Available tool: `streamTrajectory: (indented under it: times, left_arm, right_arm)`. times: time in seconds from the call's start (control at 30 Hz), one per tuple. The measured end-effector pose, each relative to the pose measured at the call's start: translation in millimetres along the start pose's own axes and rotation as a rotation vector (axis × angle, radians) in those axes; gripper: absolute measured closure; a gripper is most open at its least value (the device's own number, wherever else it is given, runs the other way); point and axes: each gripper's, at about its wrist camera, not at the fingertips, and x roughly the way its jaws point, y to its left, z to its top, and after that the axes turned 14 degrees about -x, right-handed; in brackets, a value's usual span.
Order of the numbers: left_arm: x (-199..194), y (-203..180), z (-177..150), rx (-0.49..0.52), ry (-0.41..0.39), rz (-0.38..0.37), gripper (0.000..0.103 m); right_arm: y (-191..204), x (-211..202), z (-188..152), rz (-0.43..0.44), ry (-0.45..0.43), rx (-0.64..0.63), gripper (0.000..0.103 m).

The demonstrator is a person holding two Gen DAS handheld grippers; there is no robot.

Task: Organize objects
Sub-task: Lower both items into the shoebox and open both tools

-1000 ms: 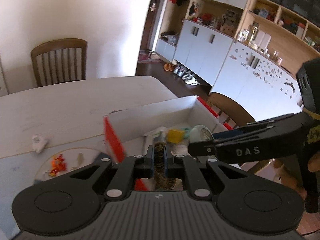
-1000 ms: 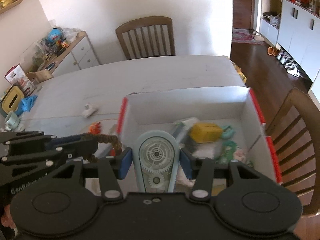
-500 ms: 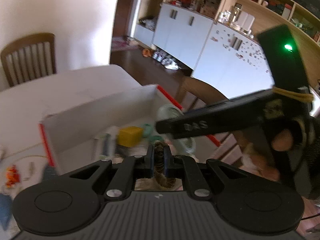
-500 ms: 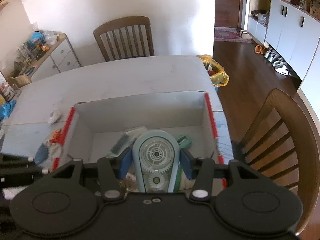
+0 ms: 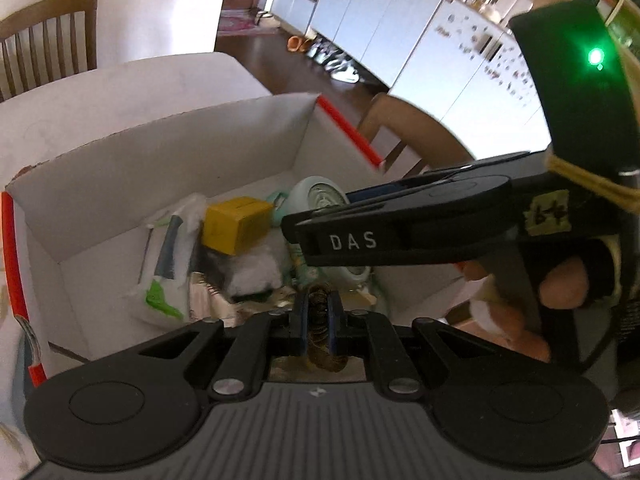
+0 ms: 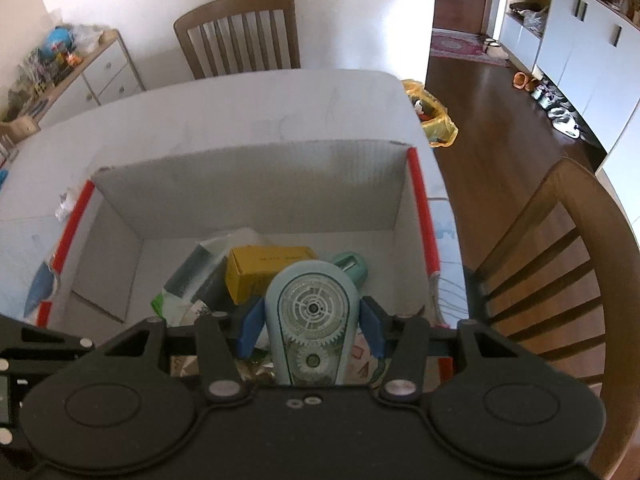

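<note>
A white cardboard box with red edges stands on the white table. It holds a yellow box, a plastic packet and other small items. My right gripper is shut on a light blue correction tape dispenser, held over the box; it also shows in the left wrist view. My left gripper is shut on a brown coiled hair tie, held over the near side of the box. The yellow box lies ahead of it.
A wooden chair stands at the table's far side and another to the right of the box. White cabinets line the right wall. A yellow bag lies on the floor. A low drawer unit stands at the far left.
Both grippers have moved forward over the box, still holding their items. The right gripper now reaches across the left wrist view above the box's contents.
</note>
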Motion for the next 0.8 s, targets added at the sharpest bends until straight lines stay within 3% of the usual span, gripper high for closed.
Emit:
streamTrajectory:
  times: [0.13,0.37,0.8]
  left_arm:
    - [13,-2,-3,0.055,0.016,0.057,0.094]
    - [26,4,-4,0.059,0.043,0.108,0.094]
    - [44,14,-4,0.048,0.054,0.108,0.094]
  right_arm:
    - [2,10,-2,0.001,0.022,-0.013,0.053]
    - [9,15,-3,-0.009,0.033,-0.05,0.053]
    - [6,34,0,0.013,0.083,-0.072,0.05]
